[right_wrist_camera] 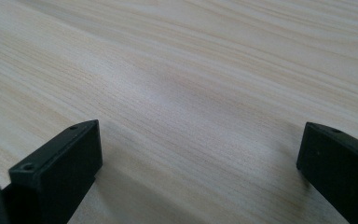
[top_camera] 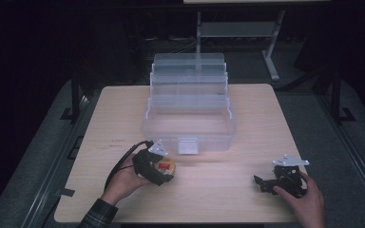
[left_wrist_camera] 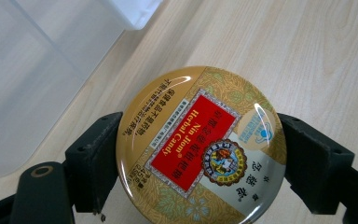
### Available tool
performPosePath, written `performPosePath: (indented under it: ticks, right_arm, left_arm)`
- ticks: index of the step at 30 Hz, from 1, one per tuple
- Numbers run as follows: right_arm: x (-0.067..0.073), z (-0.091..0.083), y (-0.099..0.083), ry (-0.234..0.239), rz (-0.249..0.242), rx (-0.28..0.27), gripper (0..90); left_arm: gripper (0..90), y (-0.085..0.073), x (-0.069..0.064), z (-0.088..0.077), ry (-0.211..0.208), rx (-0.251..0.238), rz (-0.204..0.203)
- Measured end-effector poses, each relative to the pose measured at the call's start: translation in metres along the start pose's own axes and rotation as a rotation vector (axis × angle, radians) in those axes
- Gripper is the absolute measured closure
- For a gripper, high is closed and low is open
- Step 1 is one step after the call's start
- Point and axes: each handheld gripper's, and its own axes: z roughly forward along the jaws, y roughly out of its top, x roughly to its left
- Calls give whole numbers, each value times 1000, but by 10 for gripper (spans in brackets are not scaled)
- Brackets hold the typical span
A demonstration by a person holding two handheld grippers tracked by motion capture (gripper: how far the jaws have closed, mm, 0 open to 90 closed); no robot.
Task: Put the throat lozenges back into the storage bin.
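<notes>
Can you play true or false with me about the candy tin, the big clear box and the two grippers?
1. The left gripper squeezes the tin. True.
2. The tin is square. False: it is round, gold with a red label.
3. The right gripper holds a tin too. False: its jaws stand apart over the bare table.
4. The clear box stands open at the table's far middle. True.
5. The tin is inside the box. False: it is in front of the box, in the left gripper.

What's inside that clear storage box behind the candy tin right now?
The clear storage box looks empty in the high view: only its bare bottom shows through the open top tub. The stepped tiers at the back are hazy, so their contents cannot be told. The candy tin sits clamped in the left tool.
</notes>
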Motion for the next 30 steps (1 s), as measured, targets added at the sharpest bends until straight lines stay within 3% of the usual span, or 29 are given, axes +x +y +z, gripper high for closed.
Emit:
performPosePath:
  ticks: [30]
  right_arm:
    - [0,0,0,0,0,0,0]
  left_arm:
    - [195,18,4,-15,3,0,27]
